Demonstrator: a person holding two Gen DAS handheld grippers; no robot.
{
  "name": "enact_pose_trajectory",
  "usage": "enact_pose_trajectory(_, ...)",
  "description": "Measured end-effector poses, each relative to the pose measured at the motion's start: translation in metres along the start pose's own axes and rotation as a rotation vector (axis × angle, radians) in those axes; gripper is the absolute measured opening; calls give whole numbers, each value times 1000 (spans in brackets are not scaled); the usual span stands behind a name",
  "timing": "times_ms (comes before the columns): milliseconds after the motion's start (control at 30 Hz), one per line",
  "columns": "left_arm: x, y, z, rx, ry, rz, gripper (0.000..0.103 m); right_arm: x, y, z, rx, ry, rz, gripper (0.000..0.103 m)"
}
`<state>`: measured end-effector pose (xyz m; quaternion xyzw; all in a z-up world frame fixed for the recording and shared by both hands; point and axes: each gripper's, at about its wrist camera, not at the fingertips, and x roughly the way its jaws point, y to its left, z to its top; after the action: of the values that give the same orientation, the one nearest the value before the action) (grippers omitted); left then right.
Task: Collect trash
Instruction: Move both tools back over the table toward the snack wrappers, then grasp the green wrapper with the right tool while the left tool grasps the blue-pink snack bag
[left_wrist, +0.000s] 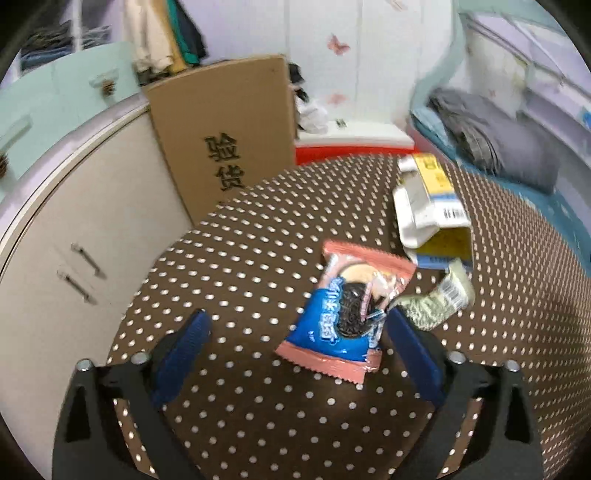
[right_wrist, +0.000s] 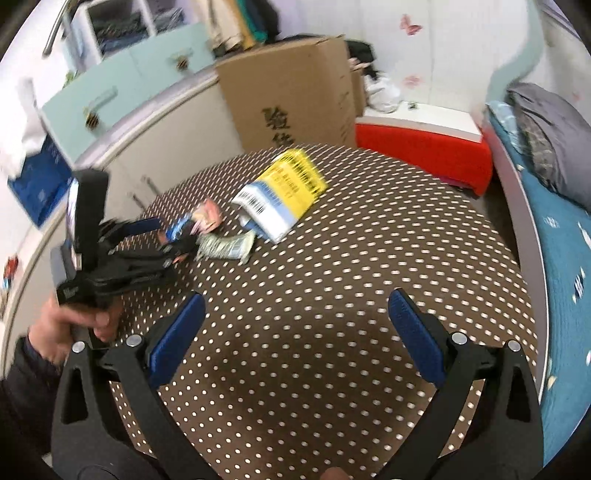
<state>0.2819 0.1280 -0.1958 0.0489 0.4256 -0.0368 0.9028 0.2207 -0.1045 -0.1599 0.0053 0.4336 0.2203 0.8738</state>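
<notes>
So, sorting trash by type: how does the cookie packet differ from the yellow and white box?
The cookie packet is a flat blue and pink foil pouch; the box is yellow and white cardboard, torn open. The packet lies between the left gripper's open fingers; the box lies beyond them, further up the table. Both rest on the dotted cloth.

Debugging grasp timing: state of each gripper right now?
Left gripper: open around the cookie packet, pads not pressing it yet.
Right gripper: open, empty, over the dotted tablecloth.
</notes>
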Motion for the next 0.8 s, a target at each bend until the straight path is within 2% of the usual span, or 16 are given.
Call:
enact_pose_trajectory(33, 4, -1, 1, 12, 22, -44, 62, 5, 4, 1, -18, 12, 5, 97)
enact_pose_trajectory(67, 3, -1, 2, 15, 15, -53, 48, 12, 10, 1, -42, 27, 15, 97)
enact_pose_trajectory(167, -1, -2, 1, 32, 8, -56, 40, 33, 24, 2, -107, 63, 35, 97)
enact_pose_trajectory(300, -14, 9, -11, -28, 6, -50, 39, 58, 43, 10, -204, 70, 79, 97)
enact_pose_trajectory(367, -19, 16, -19, -55, 4, -43, 38, 64, 55, 17, -258, 54, 145, 97)
enact_pose_trajectory(467, -27, 29, -31, -104, 5, -26, 38, 74, 77, 27, -372, 48, 179, 96)
enact_pose_trajectory(600, -35, 41, -44, -153, 5, -6, 38, 102, 94, 36, -508, 97, 180, 88)
enact_pose_trajectory(700, -37, 45, -49, -162, 4, 2, 39, 122, 90, 37, -552, 157, 158, 78)
enact_pose_trajectory(800, -35, 46, -47, -169, 3, 4, 40, 127, 82, 39, -546, 148, 171, 72)
